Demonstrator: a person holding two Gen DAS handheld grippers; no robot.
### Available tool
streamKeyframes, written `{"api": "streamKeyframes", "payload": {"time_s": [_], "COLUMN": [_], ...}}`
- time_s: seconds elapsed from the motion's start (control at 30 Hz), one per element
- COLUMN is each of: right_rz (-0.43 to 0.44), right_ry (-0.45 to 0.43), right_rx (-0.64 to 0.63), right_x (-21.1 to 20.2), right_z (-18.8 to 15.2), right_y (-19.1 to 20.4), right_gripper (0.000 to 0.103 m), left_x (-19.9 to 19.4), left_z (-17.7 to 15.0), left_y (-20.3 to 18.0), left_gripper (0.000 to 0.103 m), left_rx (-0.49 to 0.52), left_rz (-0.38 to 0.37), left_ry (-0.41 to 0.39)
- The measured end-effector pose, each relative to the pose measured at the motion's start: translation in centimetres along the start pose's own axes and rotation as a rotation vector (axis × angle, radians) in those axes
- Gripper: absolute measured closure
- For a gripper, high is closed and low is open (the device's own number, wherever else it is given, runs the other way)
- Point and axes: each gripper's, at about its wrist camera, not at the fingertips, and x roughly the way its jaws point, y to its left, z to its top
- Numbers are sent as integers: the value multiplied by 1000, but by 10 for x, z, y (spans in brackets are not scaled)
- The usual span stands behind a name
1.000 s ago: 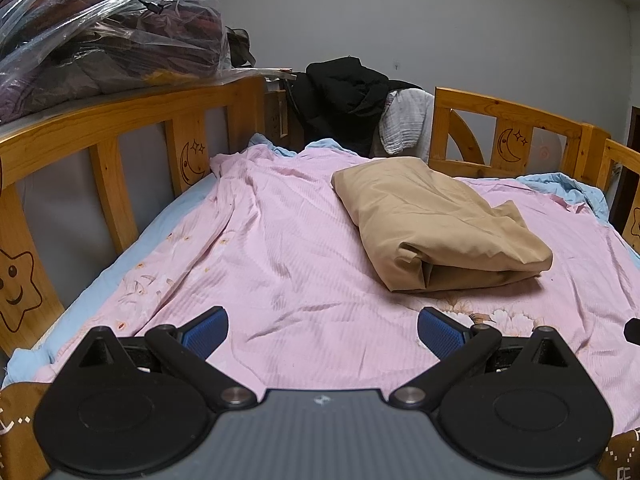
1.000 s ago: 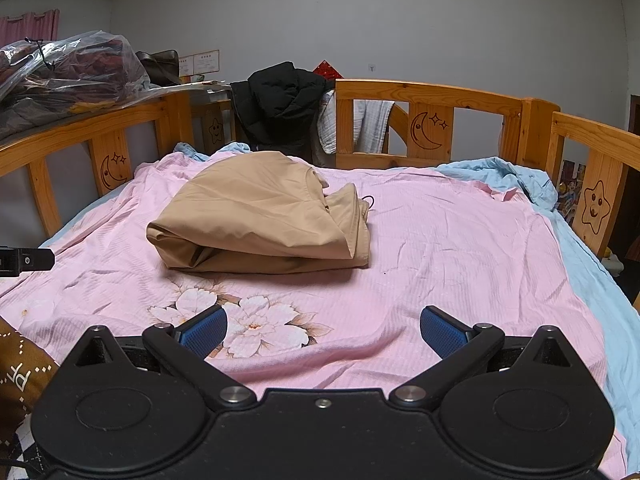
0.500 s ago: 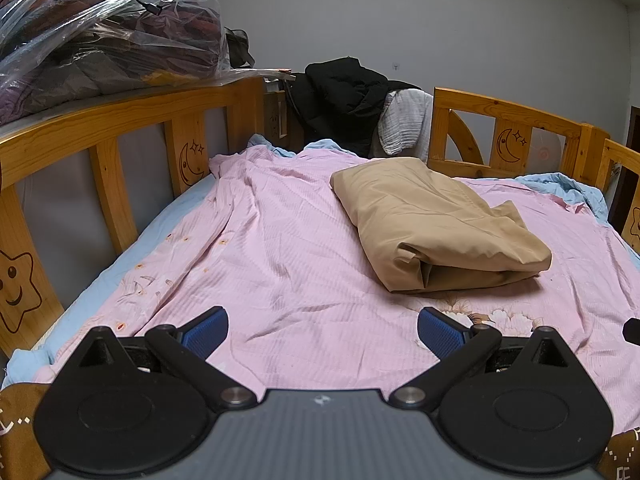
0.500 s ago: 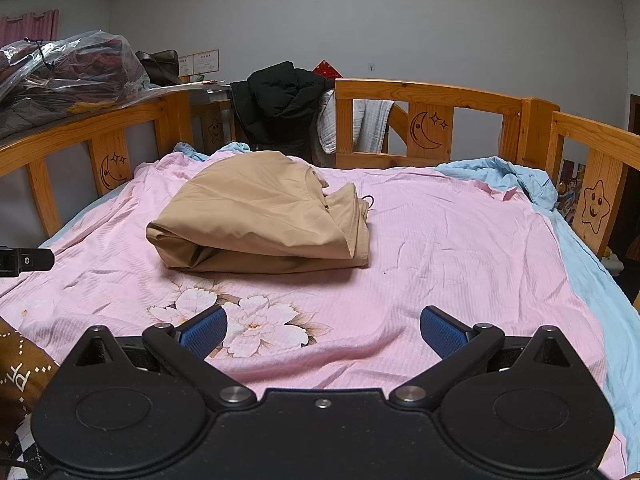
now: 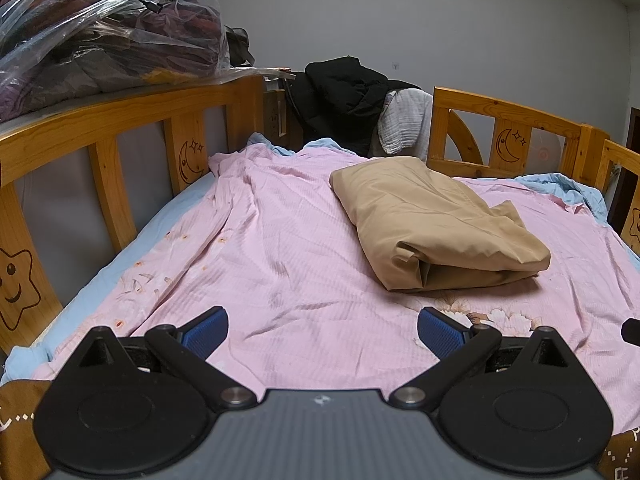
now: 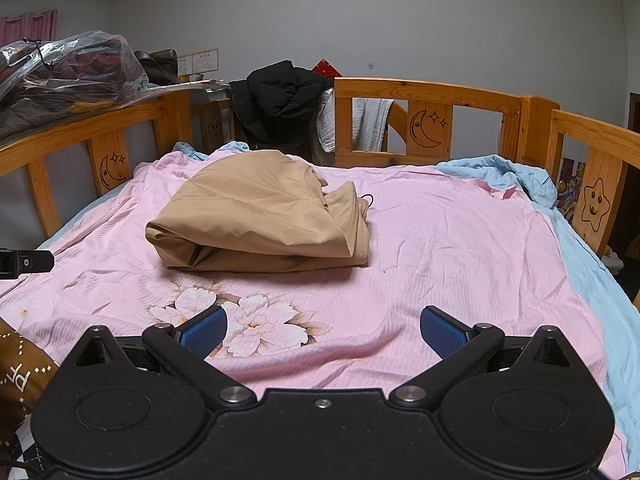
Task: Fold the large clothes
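A tan garment [image 5: 432,220] lies folded in a thick bundle on the pink sheet [image 5: 280,256] of a wooden bed; it also shows in the right wrist view [image 6: 264,212]. My left gripper [image 5: 322,330] is open and empty, low over the sheet, near and to the left of the bundle. My right gripper [image 6: 322,330] is open and empty, low over the sheet, in front and to the right of the bundle. The left gripper's edge [image 6: 24,263] shows at the far left of the right wrist view.
Wooden rails [image 5: 120,128] [image 6: 432,92] fence the bed on the left, back and right. A black jacket [image 6: 280,100] and a white cloth [image 5: 404,124] hang at the head. A plastic bag of clothes [image 5: 100,40] sits beyond the left rail. A blue sheet [image 6: 588,264] lies along the right edge.
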Motion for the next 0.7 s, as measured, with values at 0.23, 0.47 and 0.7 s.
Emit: {"api": "streamKeyframes", "payload": {"time_s": [0.23, 0.47, 0.7], "right_rz": [-1, -5, -5], "right_ry": [1, 1, 2], "right_rx": [1, 8, 8], "right_x": [0, 1, 1], "right_z": [0, -2, -1], "right_y": [0, -2, -2], "right_gripper": [1, 1, 1], "left_x": [0, 0, 2], "left_z": [0, 0, -1], "left_y": [-2, -1, -5], "left_gripper": [1, 1, 1], "left_rx": [-1, 0, -5], "left_rz": [0, 0, 6], "left_ry": [0, -2, 18]}}
